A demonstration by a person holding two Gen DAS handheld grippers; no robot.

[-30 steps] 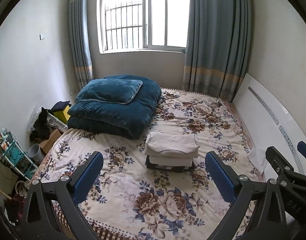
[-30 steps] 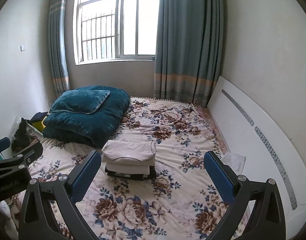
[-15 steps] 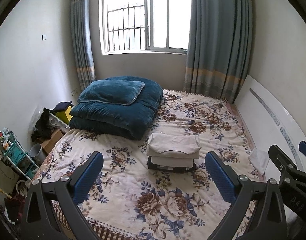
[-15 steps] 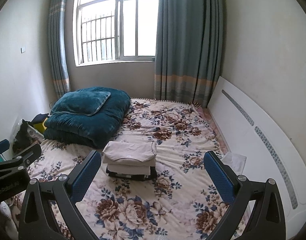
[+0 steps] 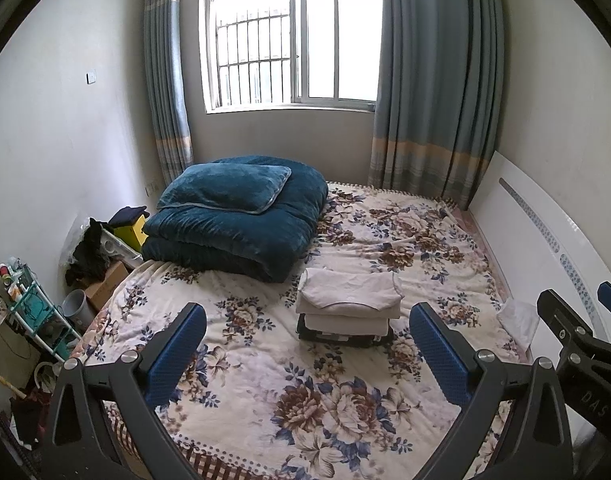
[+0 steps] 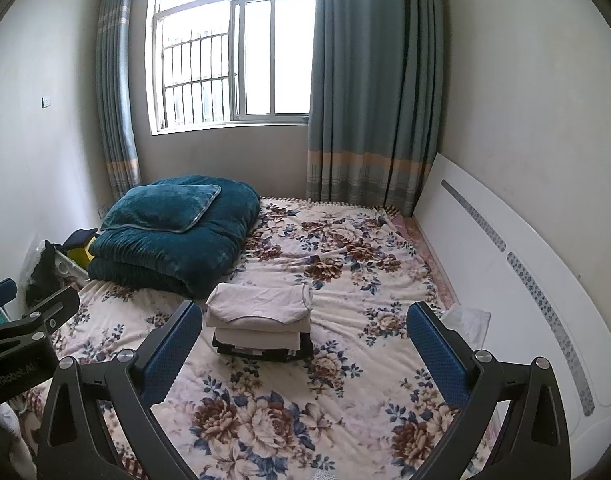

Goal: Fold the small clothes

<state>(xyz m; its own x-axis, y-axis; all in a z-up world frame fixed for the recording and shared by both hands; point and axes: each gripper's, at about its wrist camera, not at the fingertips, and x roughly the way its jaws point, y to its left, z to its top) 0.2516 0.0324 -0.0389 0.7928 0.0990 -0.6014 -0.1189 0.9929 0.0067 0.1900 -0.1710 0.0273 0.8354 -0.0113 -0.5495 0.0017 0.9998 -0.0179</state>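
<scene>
Up high in the left wrist view, the left tool [image 5: 305, 336] has its blue bumpy pads wide apart w/ nothing in them. A neat stack of folded clothes [image 5: 347, 307], soft cream tops over a dark piece, sits mid-bed on the flowery bedspread [image 5: 325, 400], beside a puffy teal quilt [image 5: 241, 220].

Right wrist view: right tool [image 6: 304, 336] also spread apart, holding nothing, well back from the stack. "GenRobot.AI" is printed on the other tool's black frame at left.
</scene>
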